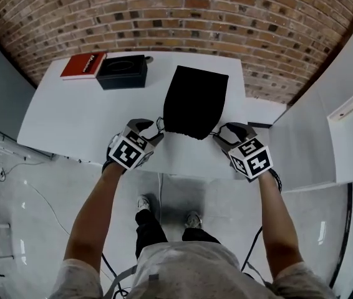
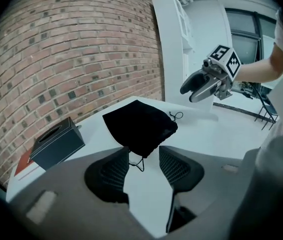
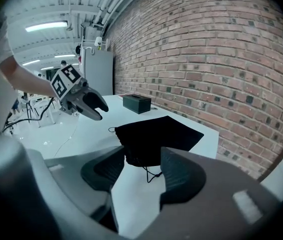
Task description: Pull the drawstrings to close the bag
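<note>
We hold both grippers low over the near edge of the table, one on each side of the bag. The bag is black and lies flat near the table's middle, with its mouth toward us and its far end toward the brick wall.

The left gripper points at the bag's near left corner. Its jaws stand spread, and in its own view the left cord lies on the table in the gap between them. The pads do not press on it.

The right gripper mirrors this at the near right corner. Its jaws are also wide apart, with the right cord looped on the table between them and not pinched. Neither claw grips anything — both cords lie slack beside the bag's mouth.

At the table's far left a black box sits just beside a red book, both well apart from the bag. The rest of the tabletop is bare white. Below the table edge we see our own forearms and feet on the glossy floor.
</note>
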A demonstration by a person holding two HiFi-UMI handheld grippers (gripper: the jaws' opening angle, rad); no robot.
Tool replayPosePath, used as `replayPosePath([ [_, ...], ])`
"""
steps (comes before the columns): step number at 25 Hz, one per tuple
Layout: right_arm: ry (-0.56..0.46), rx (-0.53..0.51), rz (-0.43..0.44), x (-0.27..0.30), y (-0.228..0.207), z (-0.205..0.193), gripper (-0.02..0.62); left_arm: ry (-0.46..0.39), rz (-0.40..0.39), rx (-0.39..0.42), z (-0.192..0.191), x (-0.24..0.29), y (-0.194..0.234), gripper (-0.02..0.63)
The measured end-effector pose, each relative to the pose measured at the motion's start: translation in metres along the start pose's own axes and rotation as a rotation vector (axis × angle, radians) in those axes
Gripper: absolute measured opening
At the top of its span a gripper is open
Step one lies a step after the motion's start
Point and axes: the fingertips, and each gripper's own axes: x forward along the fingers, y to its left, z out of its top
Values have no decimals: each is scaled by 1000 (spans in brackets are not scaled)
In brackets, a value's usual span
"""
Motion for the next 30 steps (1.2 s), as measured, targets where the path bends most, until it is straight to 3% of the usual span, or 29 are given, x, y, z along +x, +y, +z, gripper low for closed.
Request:
replayPosePath([
  [18, 216, -130, 58, 55, 8, -53, 190, 186, -243, 299, -40, 73, -2, 195],
  [30, 290, -157, 109, 79, 7, -64, 153, 241, -356, 347, -48, 87, 1, 195],
])
